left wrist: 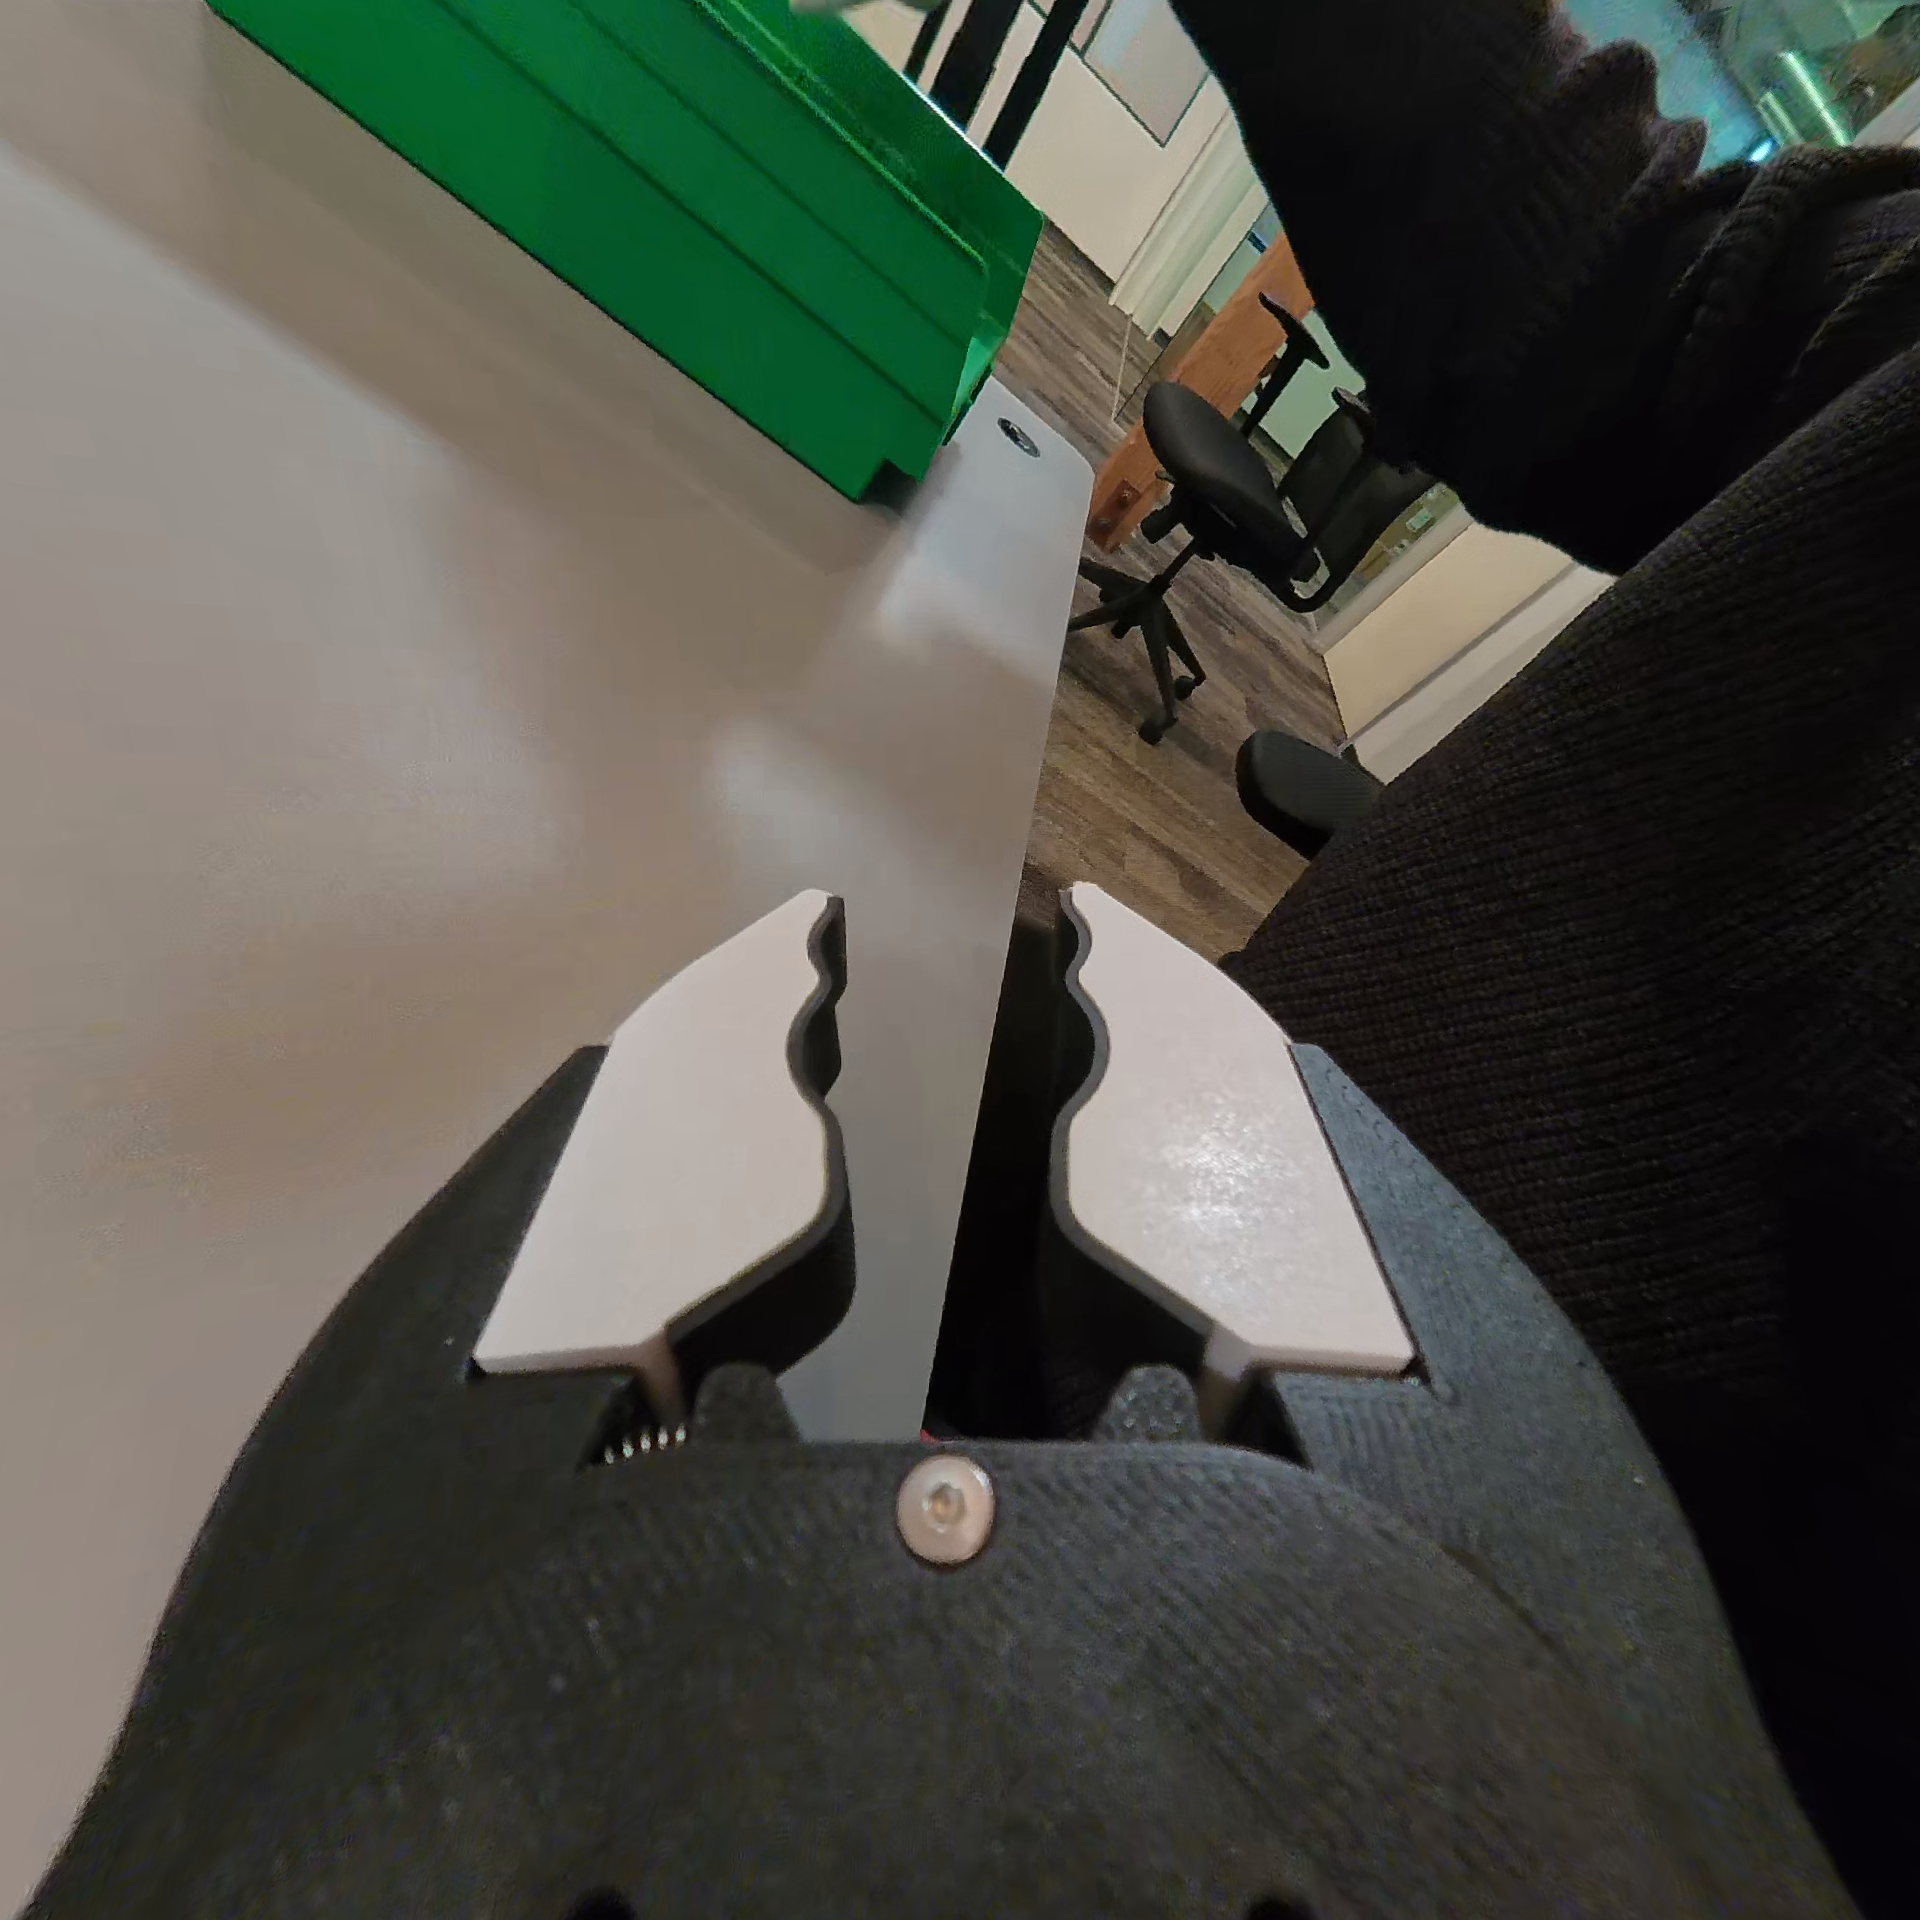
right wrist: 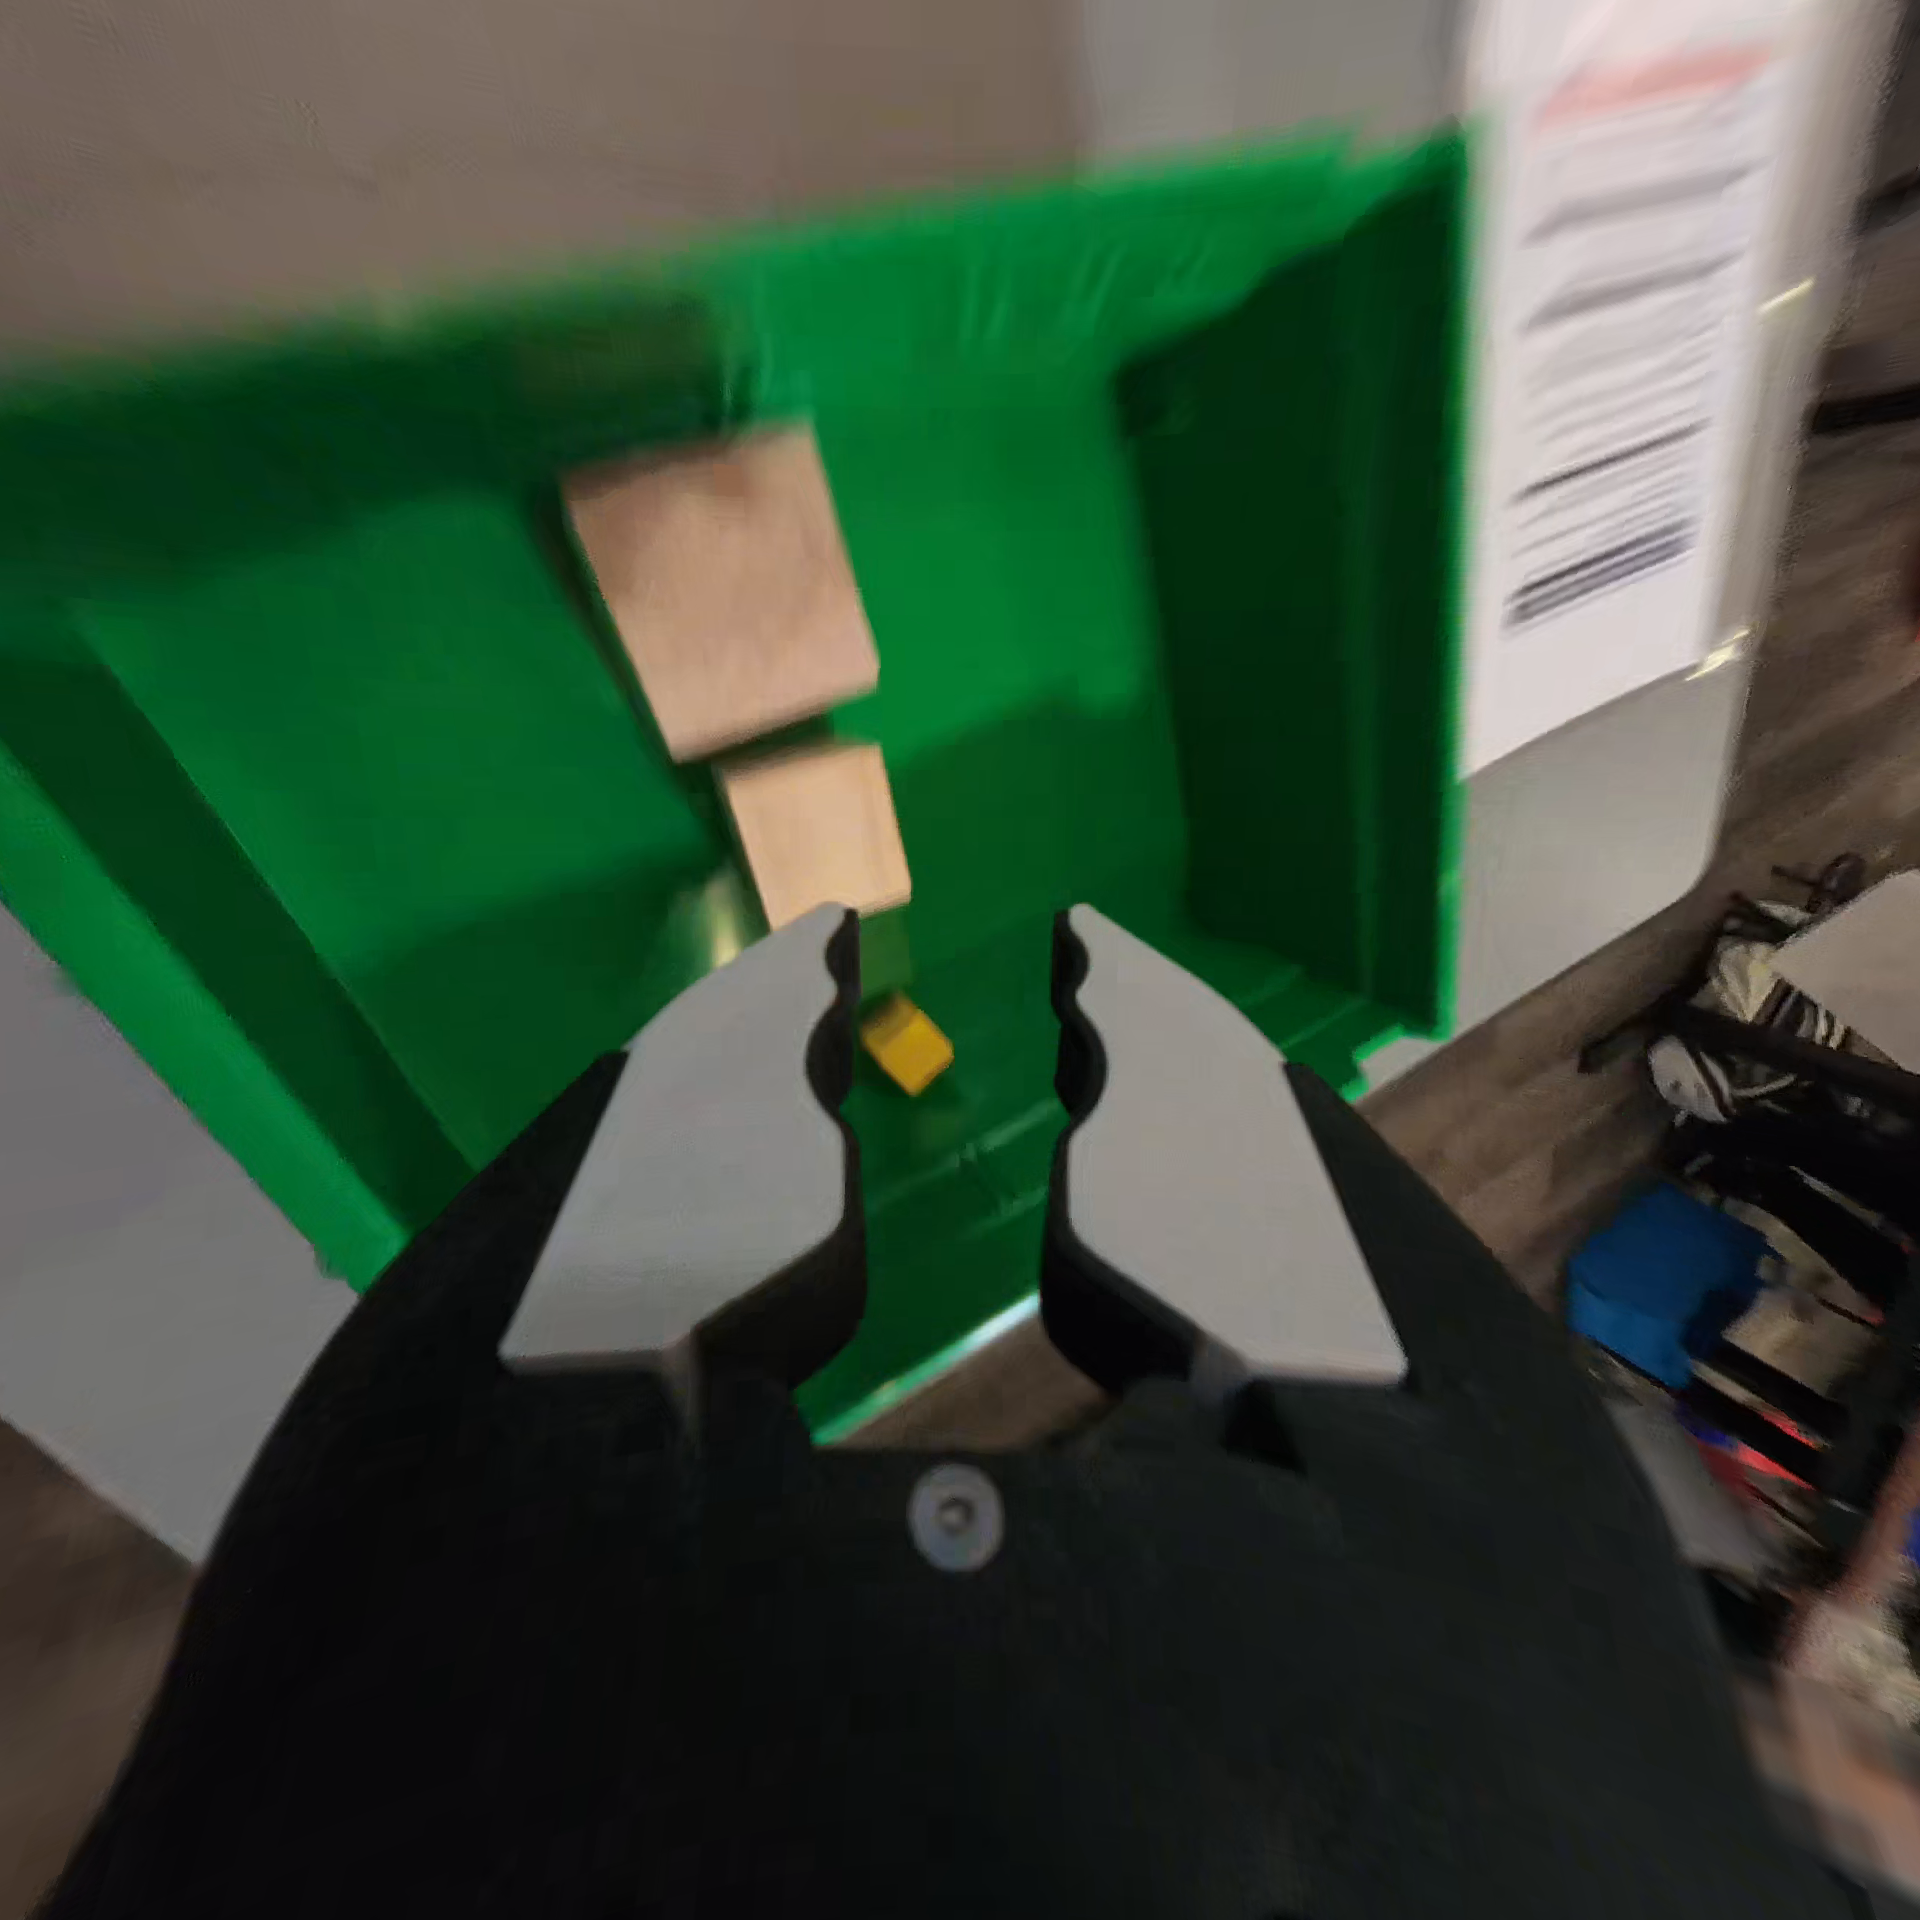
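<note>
My left gripper [left wrist: 951, 920] is open and empty, low over the edge of a white table [left wrist: 364, 779]. A green bin [left wrist: 665, 218] stands farther along that table. My right gripper [right wrist: 956, 935] is open and empty, above the open green bin [right wrist: 1299, 644]. Inside the bin lie two tan wooden blocks, a large one [right wrist: 717, 582] and a smaller one [right wrist: 821, 831], and a small yellow block [right wrist: 906, 1044] just beyond my fingertips. The right wrist view is blurred by motion.
A person's dark knitted sleeve [left wrist: 1621, 935] fills the right of the left wrist view. Black office chairs [left wrist: 1216, 488] stand on the wood floor beyond the table edge. A white printed sheet [right wrist: 1642, 343] lies right of the bin; blue and dark clutter [right wrist: 1662, 1288] sits below.
</note>
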Demonstrator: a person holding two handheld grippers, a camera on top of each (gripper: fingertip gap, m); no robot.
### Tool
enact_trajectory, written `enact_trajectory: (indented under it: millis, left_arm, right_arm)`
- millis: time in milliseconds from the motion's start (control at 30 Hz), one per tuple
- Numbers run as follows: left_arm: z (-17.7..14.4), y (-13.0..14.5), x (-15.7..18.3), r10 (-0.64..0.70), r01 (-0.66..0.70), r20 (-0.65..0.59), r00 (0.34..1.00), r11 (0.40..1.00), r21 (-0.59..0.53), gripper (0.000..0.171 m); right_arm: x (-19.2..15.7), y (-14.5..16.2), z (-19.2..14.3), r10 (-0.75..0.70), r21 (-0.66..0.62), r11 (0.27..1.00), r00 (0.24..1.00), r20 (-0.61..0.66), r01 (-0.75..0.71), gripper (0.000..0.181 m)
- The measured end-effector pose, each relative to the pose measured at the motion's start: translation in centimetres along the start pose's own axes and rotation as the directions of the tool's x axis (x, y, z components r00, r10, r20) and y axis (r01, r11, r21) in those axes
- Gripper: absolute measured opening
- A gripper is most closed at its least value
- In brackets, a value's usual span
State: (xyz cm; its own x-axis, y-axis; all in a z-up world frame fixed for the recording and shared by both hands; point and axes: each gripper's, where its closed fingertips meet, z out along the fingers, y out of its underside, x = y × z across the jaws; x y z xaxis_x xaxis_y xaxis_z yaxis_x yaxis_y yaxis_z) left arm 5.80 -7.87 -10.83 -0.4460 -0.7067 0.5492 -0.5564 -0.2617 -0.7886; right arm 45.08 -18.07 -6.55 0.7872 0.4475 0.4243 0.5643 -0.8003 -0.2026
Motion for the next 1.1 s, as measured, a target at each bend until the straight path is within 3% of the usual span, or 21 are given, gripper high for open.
enact_trajectory:
  millis: [67,100,167,233,300,400,500,567,633,667,800,900,933,1000,1100]
  left_arm:
    - [0.0,-0.2,0.1,0.018,-0.018,0.007,1.000,1.000,0.007,0.040]
    - [0.0,-0.3,0.1,0.025,-0.025,0.014,1.000,1.000,0.011,0.041]
    - [-0.1,-0.5,0.1,0.041,-0.042,0.033,0.999,0.999,0.024,0.043]
    - [-0.3,-0.9,0.0,0.055,-0.057,0.058,0.997,0.997,0.043,0.046]
    - [-0.5,-1.3,-0.2,0.058,-0.064,0.096,0.994,0.996,0.061,0.049]
    - [-1.2,-2.1,-1.2,0.042,-0.063,0.190,0.981,0.993,0.104,0.060]
    - [-2.3,-3.0,-1.9,0.039,-0.082,0.269,0.962,0.985,0.151,0.060]
    - [-3.1,-3.2,-2.8,0.047,-0.108,0.345,0.937,0.981,0.159,0.060]
    - [-3.9,-3.0,-4.4,0.060,-0.133,0.450,0.891,0.982,0.132,0.060]
    - [-4.4,-2.8,-5.3,0.074,-0.149,0.504,0.860,0.983,0.110,0.062]
    - [-6.4,-2.2,-7.8,0.178,-0.223,0.688,0.703,0.974,-0.024,0.050]
    - [-9.6,-3.0,-9.6,0.188,-0.281,0.854,0.485,0.958,-0.051,0.043]
    - [-10.6,-3.2,-10.0,0.178,-0.292,0.887,0.425,0.955,-0.052,0.043]
    - [-11.8,-3.3,-10.7,0.146,-0.286,0.926,0.349,0.957,-0.043,0.043]
    - [-12.2,-2.9,-11.8,0.117,-0.267,0.942,0.315,0.963,-0.030,0.043]
  right_arm:
    - [-0.2,-4.6,-3.3,0.165,0.254,0.955,0.986,-0.037,-0.151,0.043]
    - [-0.7,-7.3,-5.3,0.277,0.405,0.878,0.961,0.007,-0.256,0.046]
    - [-2.9,-12.4,-9.9,0.399,0.641,0.626,0.889,0.226,-0.444,0.059]
    - [-4.8,-15.7,-13.5,0.443,0.753,0.373,0.817,0.369,-0.542,0.059]
    - [-7.3,-17.9,-14.7,0.455,0.781,0.238,0.776,0.436,-0.578,0.065]
    - [-11.6,-20.8,-12.8,0.485,0.779,0.247,0.770,0.415,-0.576,0.075]
    - [-15.8,-24.5,-10.6,0.499,0.775,0.258,0.766,0.405,-0.578,0.073]
    - [-18.4,-27.1,-10.0,0.475,0.757,0.212,0.743,0.472,-0.617,0.073]
    - [-22.4,-30.0,-10.0,0.335,0.707,0.191,0.722,0.605,-0.681,0.078]
    - [-23.9,-30.5,-9.0,0.325,0.664,0.217,0.695,0.641,-0.715,0.079]
    - [-26.4,-30.7,-6.3,0.379,0.566,0.195,0.594,0.710,-0.801,0.076]
    - [-25.6,-30.0,-6.1,0.440,0.554,0.115,0.542,0.716,-0.825,0.076]
    - [-25.3,-29.6,-5.7,0.475,0.573,0.114,0.551,0.686,-0.811,0.077]
    - [-24.9,-28.7,-4.2,0.545,0.613,0.182,0.598,0.588,-0.769,0.079]
    - [-23.9,-27.7,-2.3,0.611,0.646,0.261,0.641,0.465,-0.717,0.072]
